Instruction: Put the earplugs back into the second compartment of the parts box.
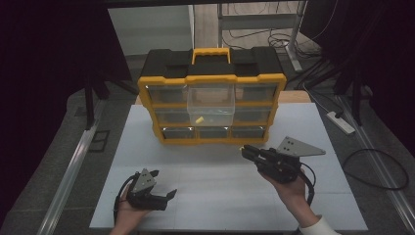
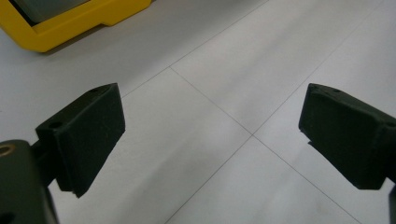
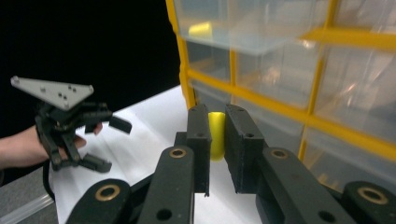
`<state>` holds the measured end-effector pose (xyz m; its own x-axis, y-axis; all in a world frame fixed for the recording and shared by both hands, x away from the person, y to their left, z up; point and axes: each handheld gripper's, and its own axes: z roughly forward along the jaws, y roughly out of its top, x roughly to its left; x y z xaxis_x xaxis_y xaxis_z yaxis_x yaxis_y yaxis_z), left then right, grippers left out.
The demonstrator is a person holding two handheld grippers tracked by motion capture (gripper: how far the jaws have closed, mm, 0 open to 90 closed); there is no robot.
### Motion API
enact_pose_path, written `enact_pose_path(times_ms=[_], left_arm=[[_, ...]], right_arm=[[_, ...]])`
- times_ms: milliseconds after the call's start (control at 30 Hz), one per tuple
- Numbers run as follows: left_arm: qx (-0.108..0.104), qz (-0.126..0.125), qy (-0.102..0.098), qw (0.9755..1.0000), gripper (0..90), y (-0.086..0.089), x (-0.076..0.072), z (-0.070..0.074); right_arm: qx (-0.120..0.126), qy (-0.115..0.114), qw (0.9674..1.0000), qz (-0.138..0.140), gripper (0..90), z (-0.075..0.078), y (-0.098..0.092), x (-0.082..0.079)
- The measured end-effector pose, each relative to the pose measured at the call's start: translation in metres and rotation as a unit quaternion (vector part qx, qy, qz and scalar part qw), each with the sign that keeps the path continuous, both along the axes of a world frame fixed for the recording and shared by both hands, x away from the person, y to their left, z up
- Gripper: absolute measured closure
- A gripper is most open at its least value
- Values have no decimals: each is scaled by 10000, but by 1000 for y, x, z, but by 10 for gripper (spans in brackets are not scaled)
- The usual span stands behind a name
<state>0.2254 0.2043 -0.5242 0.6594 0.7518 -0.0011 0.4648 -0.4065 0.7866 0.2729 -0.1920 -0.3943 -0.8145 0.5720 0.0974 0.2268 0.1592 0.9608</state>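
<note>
Yellow piece (image 3: pixel 215 135) is clamped betw. the two black jaws of the right gripper (image 3: pixel 216 140), sticking up just past their tips; shape beyond that can't be told. In the high view the right gripper (image 1: pixel 248 151) is held in the person's right hand (image 1: pixel 292 188) w/ its grey plate on top, jaws aimed toward the lower right corner of the organizer. Off to its left, well apart, the left gripper (image 1: pixel 164 185) sits low over the white table (image 1: pixel 205 196) in the left hand (image 1: pixel 128 211), jaws spread wide w/ nothing betw. them; its own view shows bare tabletop in the gap and a yellow corner of the organizer (image 2: pixel 70 23) ahead-left. Beyond the right gripper's tips, just in front, stands the yellow and black organizer (image 1: pixel 211 98) w/ rows of clear drawers. One clear drawer (image 1: pixel 211 104) in the middle column is pulled out toward the person, above and left of the right gripper's tips, w/ another small yellow piece (image 1: pixel 198 119) lying inside it. Farther back, past the table, a power strip (image 1: pixel 341 122) and cables lie on the floor.
</note>
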Motion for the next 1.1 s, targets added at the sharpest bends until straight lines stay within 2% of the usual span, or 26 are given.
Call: enact_pose_path(times_ms=[367, 600, 633, 833, 1100], left_arm=[[18, -3, -11, 10000, 73, 1, 0, 0], [23, -5, -15, 10000, 73, 1, 0, 0], [23, -5, -15, 10000, 73, 1, 0, 0], [-1, -10, -18, 10000, 73, 1, 0, 0], [-22, -18, -2, 10000, 73, 2, 0, 1]], right_arm=[[265, -225, 9993, -156, 803, 33, -2, 13], [413, -358, 9982, -239, 804, 59, 2, 27], [419, -369, 9981, -268, 804, 65, 5, 31], [294, -484, 9977, -379, 804, 81, 19, 47], [249, -516, 9977, -374, 803, 96, 36, 62]])
